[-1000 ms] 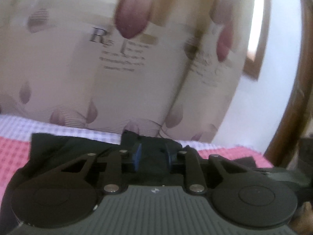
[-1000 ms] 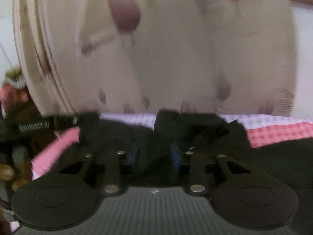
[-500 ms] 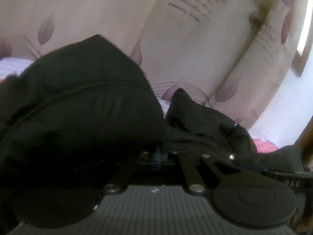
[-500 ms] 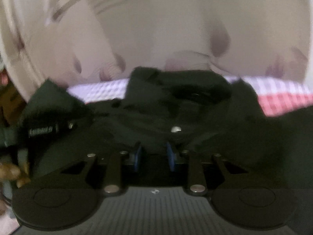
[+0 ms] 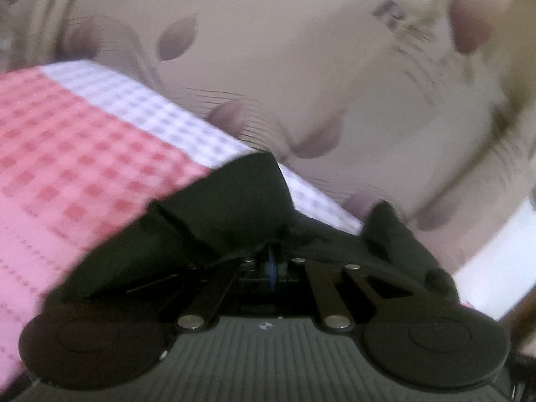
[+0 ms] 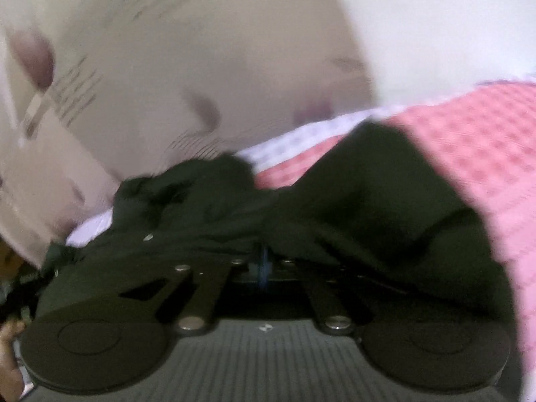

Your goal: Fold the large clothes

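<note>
A black garment (image 5: 227, 207) lies bunched on a pink and white checked bedspread (image 5: 67, 167). In the left wrist view my left gripper (image 5: 272, 261) is shut on a fold of it, the blue pads pressed together with cloth draped over the fingers. In the right wrist view the black garment (image 6: 368, 201) spreads across the bedspread (image 6: 485, 154). My right gripper (image 6: 264, 264) has its jaws closing tight on another fold, with the pads nearly touching under the fabric. Both views are tilted and blurred.
A beige curtain with purple leaf prints (image 5: 301, 50) hangs just behind the bed, seen also as the curtain (image 6: 167, 67) in the right view. A white wall (image 6: 435, 26) is at the upper right. Part of a hand (image 6: 8, 351) shows at the lower left edge.
Both grippers sank toward the bed and rolled. Their jaws, apart a second ago, came together on the black cloth. The big lifted bulge of fabric before the left camera has dropped.
</note>
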